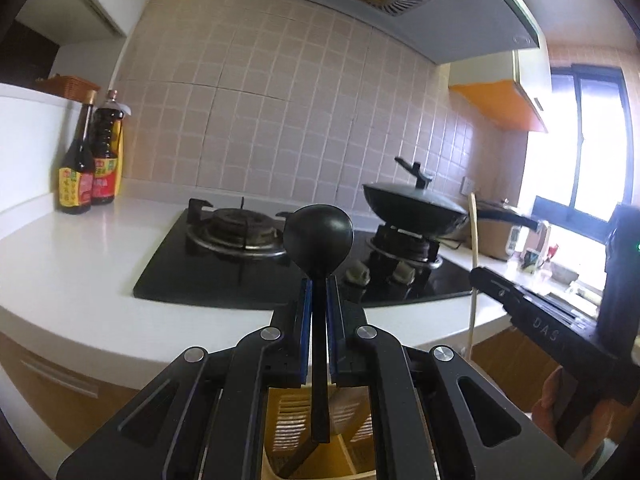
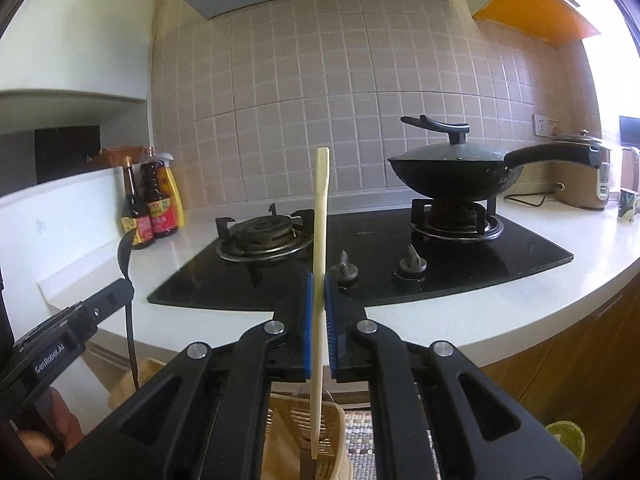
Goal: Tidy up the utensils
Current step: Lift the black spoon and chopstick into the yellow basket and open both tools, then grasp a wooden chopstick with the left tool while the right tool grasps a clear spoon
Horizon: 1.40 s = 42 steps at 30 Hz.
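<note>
My left gripper (image 1: 319, 292) is shut on the handle of a black spoon (image 1: 319, 236), held upright with its bowl on top; the spoon also shows in the right wrist view (image 2: 125, 248). My right gripper (image 2: 319, 288) is shut on a pale cream chopstick (image 2: 321, 216), also held upright; it shows in the left wrist view (image 1: 473, 240) too. Both utensils hang with their lower ends over a tan slotted utensil holder (image 1: 292, 412), seen below the right fingers as well (image 2: 292, 424). The two grippers are side by side in front of the counter edge.
A black gas hob (image 2: 360, 256) lies in the white counter (image 1: 80, 248). A lidded black wok (image 2: 452, 172) sits on the right burner. Sauce bottles (image 1: 90, 156) stand at the far left, a rice cooker (image 2: 584, 176) at the far right.
</note>
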{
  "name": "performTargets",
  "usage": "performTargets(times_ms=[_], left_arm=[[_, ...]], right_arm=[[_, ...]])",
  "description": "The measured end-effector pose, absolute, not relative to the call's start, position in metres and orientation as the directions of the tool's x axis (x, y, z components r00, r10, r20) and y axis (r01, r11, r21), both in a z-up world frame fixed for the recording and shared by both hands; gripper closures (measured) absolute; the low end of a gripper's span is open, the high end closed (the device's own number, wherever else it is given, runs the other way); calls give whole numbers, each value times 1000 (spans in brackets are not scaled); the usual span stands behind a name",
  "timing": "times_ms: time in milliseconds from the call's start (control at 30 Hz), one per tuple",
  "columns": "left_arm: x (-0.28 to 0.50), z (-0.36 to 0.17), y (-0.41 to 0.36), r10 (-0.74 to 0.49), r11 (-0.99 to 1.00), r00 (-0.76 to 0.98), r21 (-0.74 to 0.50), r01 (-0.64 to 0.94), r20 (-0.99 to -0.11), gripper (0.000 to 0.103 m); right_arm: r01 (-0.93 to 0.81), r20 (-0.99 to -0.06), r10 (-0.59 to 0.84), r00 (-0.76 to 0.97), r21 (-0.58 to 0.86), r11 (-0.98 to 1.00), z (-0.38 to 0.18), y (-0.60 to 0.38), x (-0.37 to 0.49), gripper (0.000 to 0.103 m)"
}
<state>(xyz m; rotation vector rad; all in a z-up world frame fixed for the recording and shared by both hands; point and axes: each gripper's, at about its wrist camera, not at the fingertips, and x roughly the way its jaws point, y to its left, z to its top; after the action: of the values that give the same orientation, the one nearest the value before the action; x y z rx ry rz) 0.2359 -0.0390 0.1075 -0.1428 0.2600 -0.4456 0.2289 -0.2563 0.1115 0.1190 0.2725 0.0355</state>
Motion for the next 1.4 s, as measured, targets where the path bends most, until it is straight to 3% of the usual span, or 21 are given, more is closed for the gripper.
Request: performTargets(times_ms=[167, 233, 300, 433, 533, 567, 600, 700, 833, 1000, 1133, 1200, 1267, 1400], left_arm=[[230, 97, -39, -455, 888, 865, -178, 423, -211, 95], [224, 98, -36, -459, 886, 863, -182, 426, -213, 78], [215, 101, -33, -438, 898, 867, -169, 407, -238, 77], [187, 108, -19, -441, 895, 866, -185, 405, -237, 65], [159, 125, -4, -466, 881, 850, -218, 420, -244, 57], [152, 130, -1, -476, 875, 843, -225, 428, -248, 56], [142, 136, 2, -488, 869, 836, -229, 439, -250, 56], [111, 149, 7, -499, 865, 820, -214, 454, -280, 52], [78, 146, 5, -516, 856, 781, -193, 479, -351, 51], [54, 112, 1, -470, 873, 702, -167, 457, -535, 48], [49, 51, 2, -433, 878, 554, -195, 437, -711, 46], [53, 23, 2, -411, 885, 469, -216, 413, -782, 51], [56, -1, 5, -412, 883, 382, -259, 392, -827, 58], [61, -21, 9, -402, 887, 320, -279, 367, -858, 58]], right_arm=[[-24, -274, 62, 960, 142, 990, 104, -260, 220, 98], [-38, -296, 86, 951, 162, 986, 104, -265, 213, 96], [-36, -314, 88, 945, 168, 985, 105, -268, 204, 92], [-44, -328, 99, 940, 172, 984, 112, -272, 173, 91], [-46, -345, 104, 933, 174, 984, 123, -278, 139, 71], [-41, -345, 98, 934, 168, 985, 126, -279, 130, 56], [-30, -343, 85, 936, 162, 986, 131, -281, 116, 51], [-38, -383, 101, 918, 169, 985, 139, -285, 91, 51], [-28, -504, 105, 857, 158, 987, 134, -288, 68, 51], [-30, -705, 124, 699, 144, 989, 94, -286, 58, 52], [-11, -855, 136, 501, 151, 988, 28, -283, 52, 54], [-2, -893, 170, 417, 186, 982, 4, -283, 51, 65], [29, -910, 209, 359, 235, 972, -14, -286, 50, 66], [38, -918, 211, 336, 238, 971, -24, -280, 46, 66]])
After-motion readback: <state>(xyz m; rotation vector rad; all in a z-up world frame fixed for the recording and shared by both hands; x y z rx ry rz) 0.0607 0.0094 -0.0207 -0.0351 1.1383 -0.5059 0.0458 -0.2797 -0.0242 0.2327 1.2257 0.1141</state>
